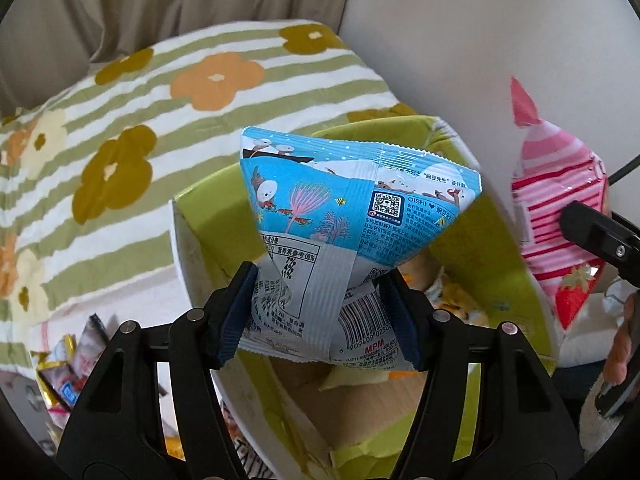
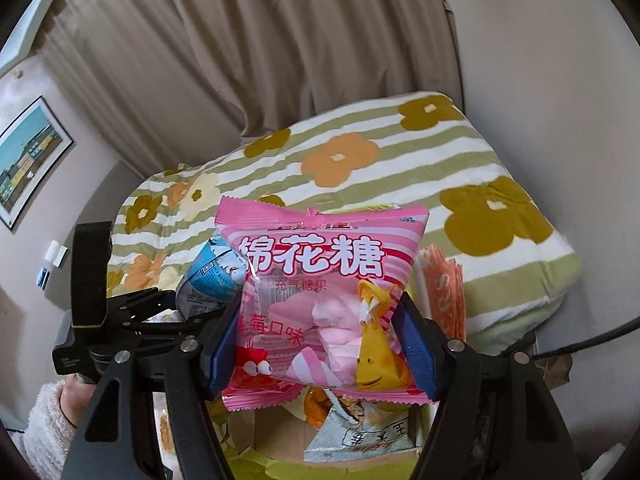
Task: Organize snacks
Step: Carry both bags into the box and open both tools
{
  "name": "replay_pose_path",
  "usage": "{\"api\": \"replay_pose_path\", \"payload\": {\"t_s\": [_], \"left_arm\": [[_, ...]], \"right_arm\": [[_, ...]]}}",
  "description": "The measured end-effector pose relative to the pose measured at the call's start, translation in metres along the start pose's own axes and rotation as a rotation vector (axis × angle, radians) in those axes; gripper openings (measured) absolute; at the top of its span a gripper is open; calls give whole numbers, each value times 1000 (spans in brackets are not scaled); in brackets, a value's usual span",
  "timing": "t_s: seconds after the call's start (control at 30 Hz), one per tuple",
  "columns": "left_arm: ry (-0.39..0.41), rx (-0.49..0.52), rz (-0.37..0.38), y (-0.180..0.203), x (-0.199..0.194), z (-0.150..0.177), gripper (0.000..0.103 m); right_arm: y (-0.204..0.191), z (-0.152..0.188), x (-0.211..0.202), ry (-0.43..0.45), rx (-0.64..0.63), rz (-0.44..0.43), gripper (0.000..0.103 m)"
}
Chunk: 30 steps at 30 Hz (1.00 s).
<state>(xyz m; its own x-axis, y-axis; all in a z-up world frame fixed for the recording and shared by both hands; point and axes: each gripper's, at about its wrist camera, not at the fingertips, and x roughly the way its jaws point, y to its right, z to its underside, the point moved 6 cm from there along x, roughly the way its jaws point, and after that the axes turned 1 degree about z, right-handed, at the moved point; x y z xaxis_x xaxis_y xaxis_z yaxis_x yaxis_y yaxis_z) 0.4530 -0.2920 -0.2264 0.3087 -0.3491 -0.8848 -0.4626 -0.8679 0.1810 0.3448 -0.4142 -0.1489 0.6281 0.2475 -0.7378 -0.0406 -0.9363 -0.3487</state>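
A blue snack bag point(image 1: 352, 184) with cartoon prints hangs above an open green box point(image 1: 500, 248), and my left gripper point(image 1: 320, 276) is shut on its lower end, pads pressing both sides. At the right edge of the left wrist view is a pink striped marshmallow bag point(image 1: 556, 208). In the right wrist view that pink bag point(image 2: 320, 264) sits between the blue pads of my right gripper point(image 2: 320, 304), which is shut on it. It hangs over the same box, whose cardboard floor point(image 2: 272, 432) shows below. The blue bag point(image 2: 216, 268) shows just to its left.
A green-striped flowered quilt point(image 1: 140, 120) lies behind the box, with a beige curtain point(image 2: 240, 60) beyond. Several packets point(image 2: 356, 436) lie inside the box. Loose snacks point(image 1: 64, 376) sit at the lower left. Orange packets point(image 2: 444, 280) stand right of the pink bag. A fluffy sleeve point(image 2: 48, 420) shows.
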Motion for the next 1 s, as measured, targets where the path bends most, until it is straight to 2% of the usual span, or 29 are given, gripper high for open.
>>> {"api": "replay_pose_path", "payload": {"t_s": [0.07, 0.1, 0.13, 0.17, 0.37, 0.57, 0.9, 0.93, 1.0], "left_arm": [[-13, 5, -2, 3, 6, -2, 70], [-23, 13, -11, 4, 9, -3, 83], [-21, 20, -14, 6, 9, -3, 92], [-6, 34, -15, 9, 8, -5, 94], [1, 64, -45, 11, 2, 1, 94], [23, 24, -58, 1, -20, 15, 94], [69, -49, -83, -18, -52, 37, 94], [69, -56, -89, -21, -54, 40, 94], [66, -71, -91, -24, -57, 44, 94]], "right_arm": [[4, 1, 4, -6, 15, 12, 67], [6, 1, 5, -9, 26, 16, 67], [8, 2, 5, -11, 34, 20, 67], [10, 3, 6, -13, 39, 24, 67], [15, 9, 7, -28, 57, 40, 67], [10, 14, 12, -41, 38, 44, 67], [-1, 0, 38, -85, -7, 24, 68], [-2, -1, 40, -86, -17, 28, 71], [-4, -3, 44, -70, -37, 46, 87]]}}
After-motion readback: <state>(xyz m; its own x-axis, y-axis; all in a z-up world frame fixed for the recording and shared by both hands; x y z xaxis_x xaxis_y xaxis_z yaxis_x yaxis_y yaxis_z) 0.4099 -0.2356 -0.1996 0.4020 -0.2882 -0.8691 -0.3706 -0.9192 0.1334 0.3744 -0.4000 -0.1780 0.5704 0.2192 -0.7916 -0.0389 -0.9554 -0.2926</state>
